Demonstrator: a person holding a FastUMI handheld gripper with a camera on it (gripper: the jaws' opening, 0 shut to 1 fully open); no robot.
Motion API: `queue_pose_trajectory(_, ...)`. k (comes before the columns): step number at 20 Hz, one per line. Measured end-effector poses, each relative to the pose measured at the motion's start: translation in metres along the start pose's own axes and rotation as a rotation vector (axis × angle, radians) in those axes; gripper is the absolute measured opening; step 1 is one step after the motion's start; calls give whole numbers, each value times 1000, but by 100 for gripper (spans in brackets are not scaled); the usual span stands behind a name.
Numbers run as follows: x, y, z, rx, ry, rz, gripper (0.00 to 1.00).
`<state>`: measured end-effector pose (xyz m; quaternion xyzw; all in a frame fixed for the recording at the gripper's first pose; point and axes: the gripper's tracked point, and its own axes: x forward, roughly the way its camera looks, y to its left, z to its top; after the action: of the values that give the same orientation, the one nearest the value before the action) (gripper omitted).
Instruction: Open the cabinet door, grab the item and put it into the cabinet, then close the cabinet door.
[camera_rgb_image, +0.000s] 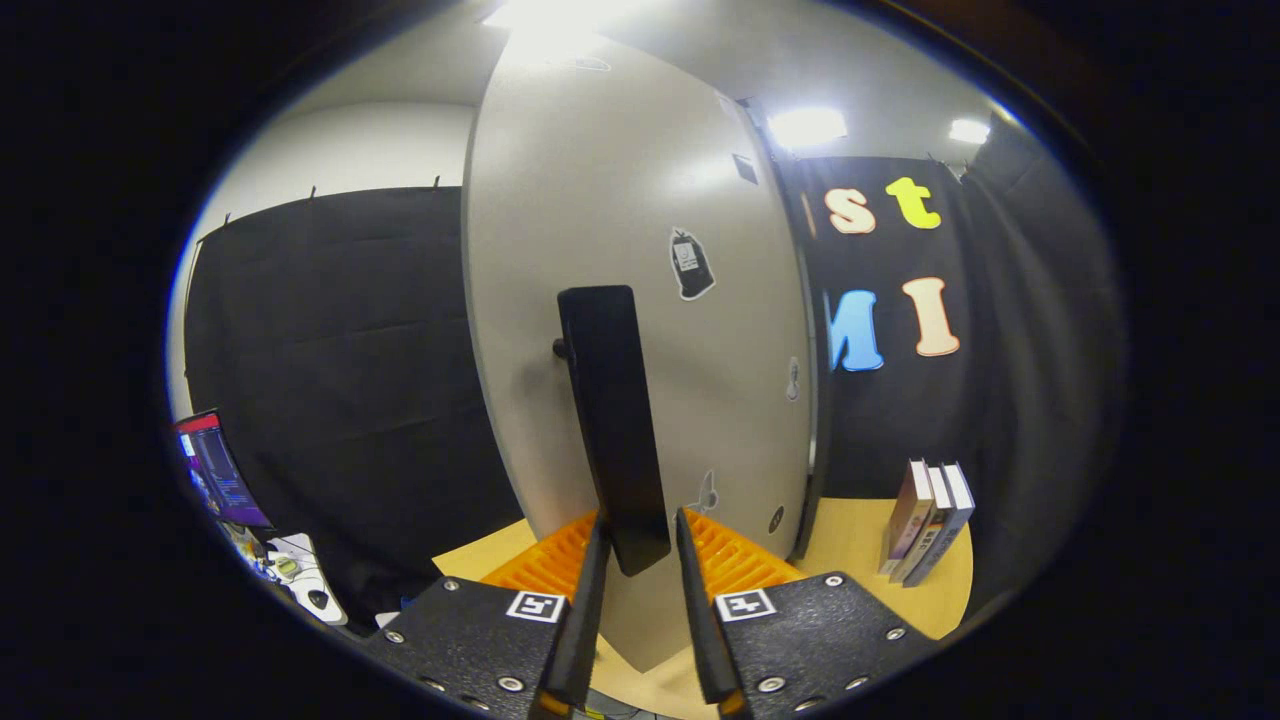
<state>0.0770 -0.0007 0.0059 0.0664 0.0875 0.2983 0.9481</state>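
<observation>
Straddling the black handle on the near cabinet door, your hand-held gripper sits apart, not clamped. Handle looks rigid, probably smooth; grip its lower end firmly.

The camera sits on the gripper, just behind its two fingers, and looks forward along them. It faces the cabinet door from very near, and the door stands straight ahead of the tool. The black handle of the door is just ahead of the fingertips, its lower end between them. The lens is a wide one, so it also takes in the table under the tool and some books to the right, beyond the fingers.
</observation>
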Motion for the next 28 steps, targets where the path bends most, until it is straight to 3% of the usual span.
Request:
queue_pose_trajectory(3, -2, -8, -5, 39, -24, -91, 73)
queue_pose_trajectory(7, -28, -33, -4, -16, -86, -268, 90)
queue_pose_trajectory(12, -63, -64, -27, -53, -148, -529, 91)
queue_pose_trajectory(15, -79, -36, -73, -54, -157, -594, 92)
queue_pose_trajectory(18, -69, 14, -131, -91, -145, -593, 92)
queue_pose_trajectory(23, 30, 108, -226, -67, -132, -470, 93)
queue_pose_trajectory(28, 124, 122, -293, -120, -94, -538, 94)
